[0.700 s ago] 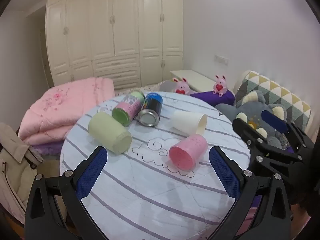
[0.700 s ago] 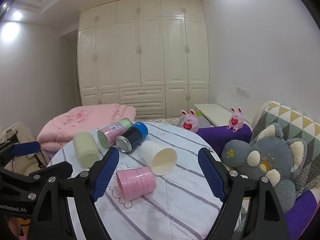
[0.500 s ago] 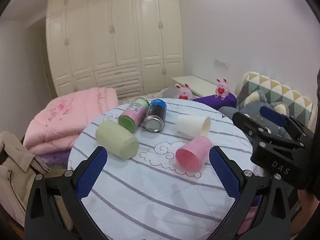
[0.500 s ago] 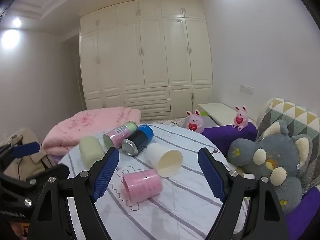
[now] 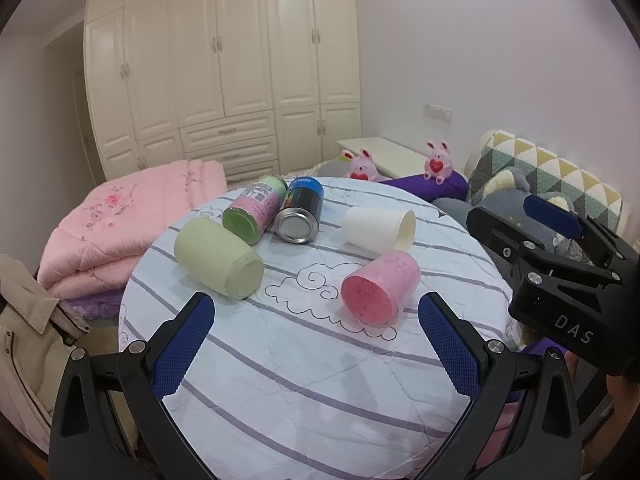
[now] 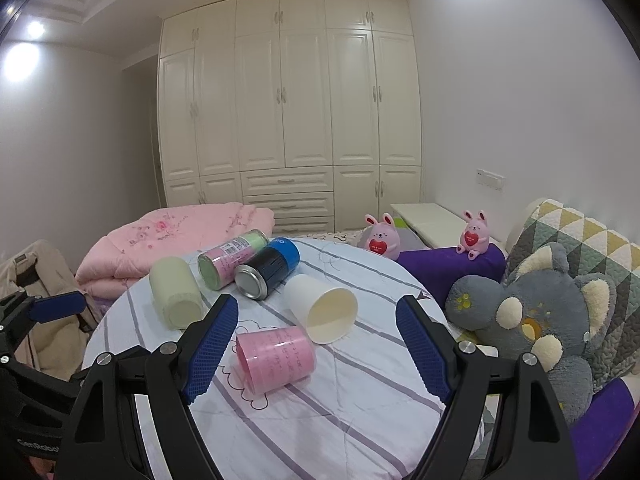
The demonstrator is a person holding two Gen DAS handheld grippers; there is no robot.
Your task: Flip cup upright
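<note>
A pink cup (image 5: 380,290) lies on its side on the round striped table (image 5: 304,380), its base toward the left wrist camera; it also shows in the right wrist view (image 6: 274,358). A white cup (image 5: 378,230) (image 6: 322,308) lies on its side just behind it. A pale green cup (image 5: 218,258) (image 6: 176,298) lies on its side at the left. My left gripper (image 5: 314,346) is open and empty, short of the pink cup. My right gripper (image 6: 316,346) is open and empty, its fingers either side of the pink and white cups; it shows in the left wrist view (image 5: 560,264) at the right.
A green-and-pink can (image 5: 254,210) and a blue-and-black can (image 5: 300,216) lie on their sides at the table's back. A grey plush toy (image 6: 540,320) and patterned cushion (image 6: 580,236) sit to the right. A folded pink quilt (image 5: 120,224) lies left, beside a beige jacket (image 5: 28,340).
Both grippers have drawn back and risen slightly, so the table and cups sit a little farther off in both views. The cups have not moved. Both grippers stay open.
</note>
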